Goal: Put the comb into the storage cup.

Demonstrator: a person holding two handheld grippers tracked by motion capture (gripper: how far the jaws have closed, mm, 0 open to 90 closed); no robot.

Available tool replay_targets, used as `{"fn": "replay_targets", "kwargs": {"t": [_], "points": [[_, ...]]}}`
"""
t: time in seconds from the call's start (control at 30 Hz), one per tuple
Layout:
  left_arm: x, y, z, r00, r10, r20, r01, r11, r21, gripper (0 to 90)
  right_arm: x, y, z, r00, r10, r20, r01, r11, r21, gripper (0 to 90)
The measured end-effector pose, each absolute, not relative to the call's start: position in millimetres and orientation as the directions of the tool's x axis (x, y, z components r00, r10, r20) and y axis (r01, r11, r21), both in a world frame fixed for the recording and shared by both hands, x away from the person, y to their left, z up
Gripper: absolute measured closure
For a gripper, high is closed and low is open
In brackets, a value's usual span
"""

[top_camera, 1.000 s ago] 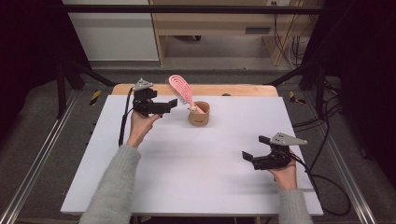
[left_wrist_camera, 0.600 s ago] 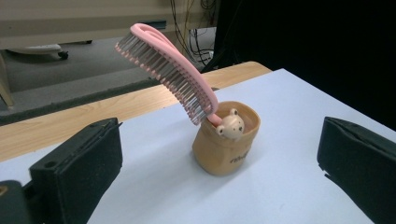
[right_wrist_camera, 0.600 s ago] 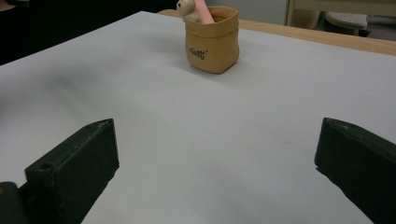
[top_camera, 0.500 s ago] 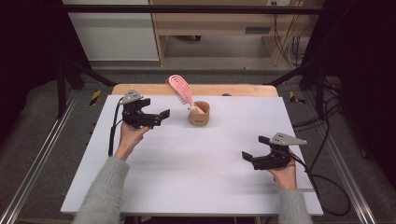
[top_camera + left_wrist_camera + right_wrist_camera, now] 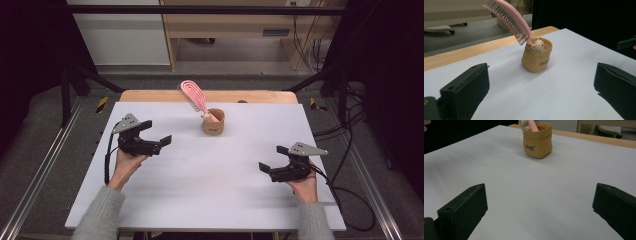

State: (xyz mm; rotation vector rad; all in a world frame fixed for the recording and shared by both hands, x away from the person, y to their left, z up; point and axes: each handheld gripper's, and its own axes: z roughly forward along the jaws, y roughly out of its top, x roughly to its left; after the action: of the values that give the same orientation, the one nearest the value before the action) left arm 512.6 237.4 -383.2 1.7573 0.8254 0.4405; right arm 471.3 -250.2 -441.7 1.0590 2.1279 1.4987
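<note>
A small tan pouch (image 5: 213, 122) (image 5: 537, 58) (image 5: 537, 140) stands upright at the back middle of the white table. A pink hairbrush (image 5: 194, 96) (image 5: 508, 18) leans out of it, up and to the left, with a small cream figure (image 5: 538, 44) beside its handle. My left gripper (image 5: 156, 135) is open at the left of the table, well short of the pouch, nothing between its jaws. My right gripper (image 5: 272, 159) is open at the front right, far from the pouch and also holding nothing.
The white table top (image 5: 210, 175) lies on a wooden board whose edge (image 5: 150, 95) shows along the back. Metal rails (image 5: 40, 165) run down both sides, and cables (image 5: 350, 195) trail off to the right.
My left gripper has drawn back from beside the pouch, moving left and toward the front. The right gripper has stayed put.
</note>
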Motion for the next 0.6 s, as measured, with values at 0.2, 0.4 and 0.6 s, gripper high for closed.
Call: {"fn": "replay_targets", "kwargs": {"t": [0.2,0.4,0.6], "points": [[498.4,252.6,-397.3,0.689,0.716,-0.116,0.321,-0.157,0.934,0.0,471.5,-249.8,-442.1,-0.668,0.730,0.144,0.383,0.171,0.908,0.0],[486.0,266.6,-410.0,0.691,0.714,-0.113,0.326,-0.169,0.930,0.0,471.8,-249.1,-443.0,-0.668,0.730,0.144,0.385,0.173,0.907,0.0],[477.3,279.0,-422.6,0.679,0.725,-0.114,0.337,-0.170,0.926,0.1,472.2,-247.9,-444.5,-0.669,0.729,0.143,0.391,0.182,0.902,0.0]]}}
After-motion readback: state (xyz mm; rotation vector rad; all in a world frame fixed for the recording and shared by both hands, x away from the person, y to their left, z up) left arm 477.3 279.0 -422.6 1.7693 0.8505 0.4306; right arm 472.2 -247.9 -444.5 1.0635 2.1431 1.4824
